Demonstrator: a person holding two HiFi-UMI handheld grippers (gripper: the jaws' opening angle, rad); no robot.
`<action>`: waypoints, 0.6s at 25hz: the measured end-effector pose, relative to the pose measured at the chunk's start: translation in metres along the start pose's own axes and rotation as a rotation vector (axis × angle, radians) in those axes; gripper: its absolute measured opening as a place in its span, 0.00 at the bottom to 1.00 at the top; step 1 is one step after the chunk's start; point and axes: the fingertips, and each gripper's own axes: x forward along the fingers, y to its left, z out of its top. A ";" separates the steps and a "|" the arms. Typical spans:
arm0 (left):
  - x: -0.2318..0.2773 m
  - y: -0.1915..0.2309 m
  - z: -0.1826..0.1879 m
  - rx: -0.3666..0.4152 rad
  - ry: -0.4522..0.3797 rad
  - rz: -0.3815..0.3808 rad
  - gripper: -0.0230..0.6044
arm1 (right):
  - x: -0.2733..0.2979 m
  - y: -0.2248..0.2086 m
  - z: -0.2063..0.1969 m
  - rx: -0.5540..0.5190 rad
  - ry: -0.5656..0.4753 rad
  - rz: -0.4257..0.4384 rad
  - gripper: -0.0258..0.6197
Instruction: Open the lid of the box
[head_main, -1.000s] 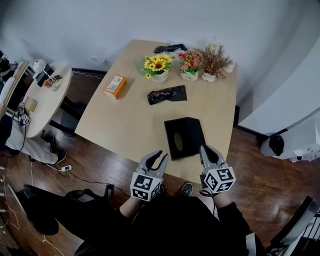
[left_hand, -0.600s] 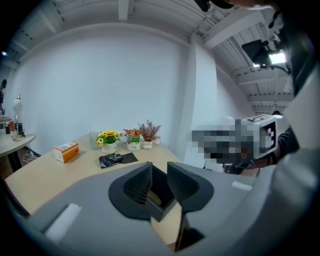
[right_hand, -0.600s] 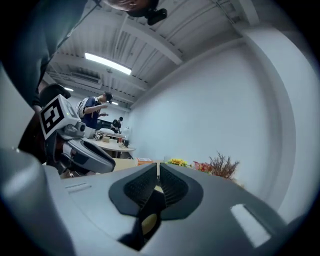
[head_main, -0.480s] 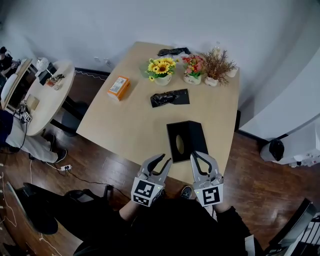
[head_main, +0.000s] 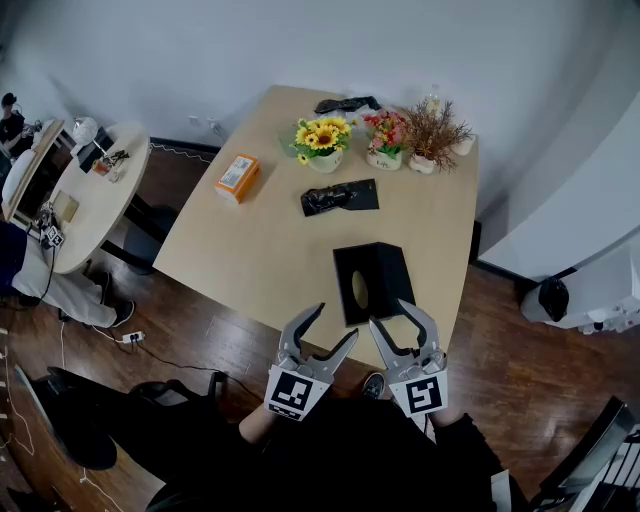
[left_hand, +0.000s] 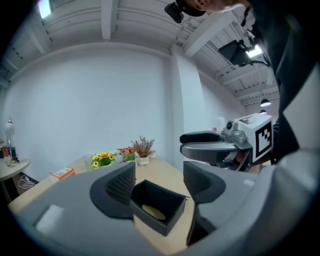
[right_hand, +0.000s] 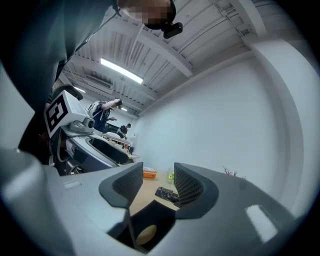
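The task has barely begun. The box (head_main: 372, 282), black with an oval hole in its top, sits on the desk (head_main: 250, 245) close to the near edge, and its lid looks to be in place; nothing shows it lifted or shifted. Neither tool touches it.

The left gripper (head_main: 335, 322) hovers just short of the box's near left corner, its jaws opening wide with nothing between the pads. The right gripper (head_main: 398, 316) hangs at the box's near right corner, jaws also opening to a moderate gap, empty too. Each gripper view shows the box ahead and below, framed by the jaws. Reaching in, catching the lid and raising it all remain.

Beyond the box lie a black packet (head_main: 340, 196), an orange carton (head_main: 237, 176) and flower pots (head_main: 322, 138). Print on the carton and a pot is too small to read.
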 end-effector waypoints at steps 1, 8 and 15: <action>-0.001 -0.002 0.001 0.011 -0.004 -0.003 0.49 | -0.001 0.000 -0.001 -0.009 0.006 0.002 0.33; -0.001 -0.004 0.007 0.033 -0.015 -0.005 0.47 | -0.005 -0.007 0.005 0.013 -0.035 -0.048 0.08; -0.003 -0.004 0.007 0.030 -0.016 -0.003 0.46 | -0.009 -0.002 -0.009 -0.081 0.065 -0.011 0.04</action>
